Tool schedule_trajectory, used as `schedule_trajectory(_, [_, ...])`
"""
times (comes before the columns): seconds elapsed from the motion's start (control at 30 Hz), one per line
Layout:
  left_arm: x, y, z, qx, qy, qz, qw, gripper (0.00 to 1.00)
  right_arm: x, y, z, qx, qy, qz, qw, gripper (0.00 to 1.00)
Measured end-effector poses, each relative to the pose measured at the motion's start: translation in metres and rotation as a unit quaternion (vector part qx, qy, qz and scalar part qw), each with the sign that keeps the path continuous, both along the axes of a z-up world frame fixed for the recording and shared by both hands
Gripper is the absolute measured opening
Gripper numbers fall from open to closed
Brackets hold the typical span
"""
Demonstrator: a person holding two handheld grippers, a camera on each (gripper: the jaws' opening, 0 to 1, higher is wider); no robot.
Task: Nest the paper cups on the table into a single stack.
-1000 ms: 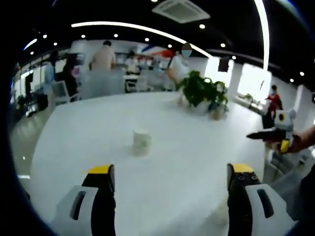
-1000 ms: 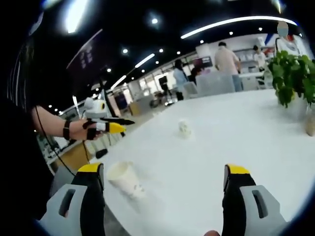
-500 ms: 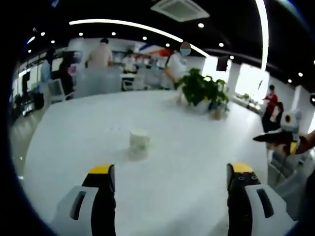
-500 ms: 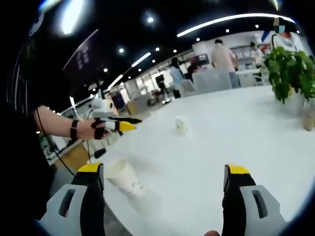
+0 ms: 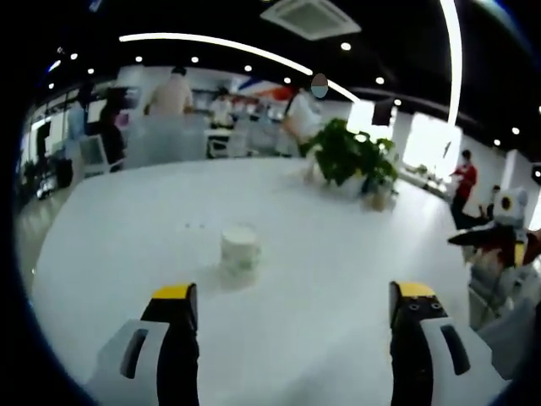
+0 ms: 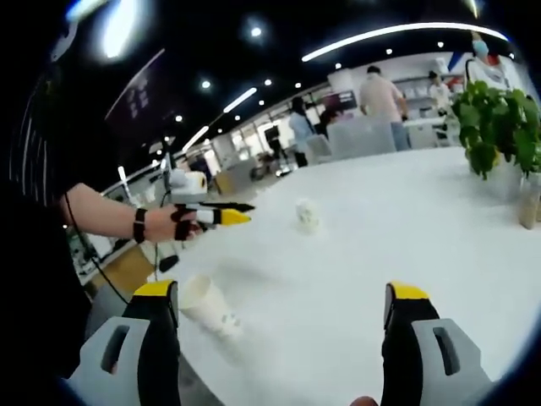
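- A paper cup [image 5: 239,246] is seen upright mid-table, ahead of the left gripper [image 5: 287,303], whose jaws are spread wide and empty.
- A tilted cup [image 6: 207,304] is seen at the table [image 6: 355,254] edge beside the right gripper [image 6: 283,303], likewise wide open and empty.
- A potted plant [image 5: 347,156] is seen behind.

We held the left gripper [image 5: 287,317], jaws wide apart, toward an upright paper cup [image 5: 239,248] on the white table [image 5: 127,228].

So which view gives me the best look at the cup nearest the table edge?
The right gripper view: the near cup sits close by the right gripper's left jaw, mouth and printed side visible, tilted in this view. The left gripper view looks at the other cup, standing mid-table.
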State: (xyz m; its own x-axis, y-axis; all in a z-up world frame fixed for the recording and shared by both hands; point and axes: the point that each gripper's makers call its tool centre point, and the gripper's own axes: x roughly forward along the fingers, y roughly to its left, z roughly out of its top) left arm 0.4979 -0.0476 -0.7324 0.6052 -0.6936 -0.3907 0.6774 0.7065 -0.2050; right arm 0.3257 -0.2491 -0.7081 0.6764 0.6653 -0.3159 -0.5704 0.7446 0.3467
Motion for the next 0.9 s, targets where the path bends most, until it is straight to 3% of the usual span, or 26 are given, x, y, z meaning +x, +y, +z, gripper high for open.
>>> schedule_trajectory(0.5, [0.031,-0.020,-0.016,-0.014,0.003,0.009,0.9999,0.94,0.002,-0.007,-0.003,0.001,0.010,0.000,1.0000,1.00])
schedule_trajectory(0.9, [0.061,-0.033,-0.030,-0.022,-0.005,0.018,0.9996,0.93,-0.011,-0.008,-0.011,0.001,0.026,-0.009,0.9996,1.00])
